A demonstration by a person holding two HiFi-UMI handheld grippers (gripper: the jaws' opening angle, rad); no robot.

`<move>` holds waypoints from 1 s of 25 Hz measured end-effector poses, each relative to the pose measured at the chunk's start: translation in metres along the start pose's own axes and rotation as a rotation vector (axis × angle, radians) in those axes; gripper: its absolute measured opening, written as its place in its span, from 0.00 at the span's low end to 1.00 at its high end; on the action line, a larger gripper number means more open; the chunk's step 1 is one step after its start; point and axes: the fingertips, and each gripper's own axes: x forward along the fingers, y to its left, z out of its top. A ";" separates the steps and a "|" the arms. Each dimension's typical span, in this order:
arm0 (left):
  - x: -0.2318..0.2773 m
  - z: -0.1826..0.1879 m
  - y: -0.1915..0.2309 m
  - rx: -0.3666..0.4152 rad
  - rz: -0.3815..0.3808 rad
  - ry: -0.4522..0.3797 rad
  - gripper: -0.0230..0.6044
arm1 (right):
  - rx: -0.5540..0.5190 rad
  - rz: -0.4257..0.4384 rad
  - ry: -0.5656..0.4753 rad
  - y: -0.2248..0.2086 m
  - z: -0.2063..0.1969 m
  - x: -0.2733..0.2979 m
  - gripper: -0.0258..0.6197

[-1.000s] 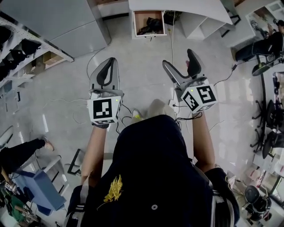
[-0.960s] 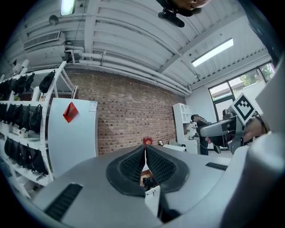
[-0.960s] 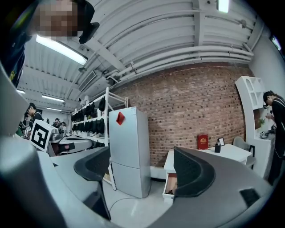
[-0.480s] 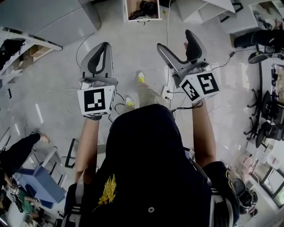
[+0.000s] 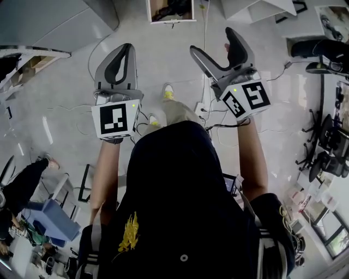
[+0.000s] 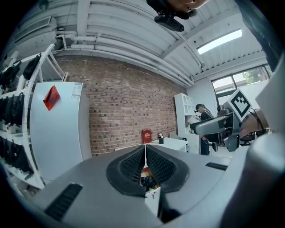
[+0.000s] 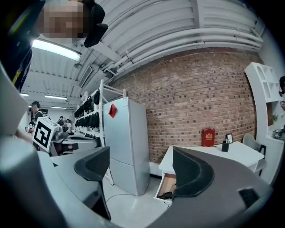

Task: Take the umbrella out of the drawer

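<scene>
In the head view, the open drawer [image 5: 170,11] of a white desk lies at the top edge, with a dark umbrella [image 5: 175,6] bundled inside. My left gripper [image 5: 124,49] is held out in front of me, shut and empty, well short of the drawer. To its right, my right gripper [image 5: 214,42] stands open with nothing between its fingers. The right gripper view shows the drawer [image 7: 167,189] pulled out under the desk top, the umbrella [image 7: 165,195] dark inside it. In the left gripper view the pads [image 6: 133,165] meet, and the drawer [image 6: 150,185] peeks out below them.
A tall grey cabinet [image 7: 127,142] stands left of the desk [image 7: 209,153]. Cables [image 5: 205,32] trail over the floor ahead. A rack of dark items [image 5: 16,60] lines the left side, office chairs [image 5: 327,147] the right. Another person [image 5: 22,188] is at the lower left.
I have walked forward: the drawer has slid up to the top edge of the head view and both grippers have come closer to it. Neither gripper has changed its state.
</scene>
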 end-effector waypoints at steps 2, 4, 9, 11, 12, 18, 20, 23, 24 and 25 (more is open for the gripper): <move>0.018 0.000 -0.006 0.001 0.004 0.010 0.07 | 0.008 0.006 0.006 -0.018 -0.004 0.004 0.72; 0.036 0.003 -0.008 0.009 0.011 0.014 0.07 | 0.017 0.006 0.002 -0.037 -0.004 0.009 0.72; 0.073 0.010 0.003 0.022 0.044 0.025 0.07 | 0.049 0.004 -0.017 -0.075 0.001 0.032 0.72; 0.082 0.012 0.005 0.033 0.055 0.026 0.07 | 0.053 0.019 -0.021 -0.083 0.003 0.039 0.72; 0.086 0.012 0.006 0.044 0.058 0.029 0.07 | 0.057 0.023 -0.019 -0.087 0.002 0.044 0.72; 0.103 0.005 0.036 0.075 0.108 0.058 0.07 | 0.081 0.038 0.003 -0.105 -0.004 0.083 0.72; 0.110 0.000 0.055 0.064 0.135 0.066 0.07 | 0.073 0.041 0.018 -0.108 -0.006 0.099 0.72; 0.125 -0.011 0.079 0.046 0.146 0.068 0.07 | 0.063 0.039 0.039 -0.113 -0.011 0.126 0.72; 0.132 -0.015 0.087 0.040 0.144 0.067 0.07 | 0.061 0.035 0.044 -0.115 -0.012 0.135 0.72; 0.140 -0.018 0.094 0.034 0.140 0.067 0.07 | 0.059 0.028 0.047 -0.117 -0.012 0.144 0.72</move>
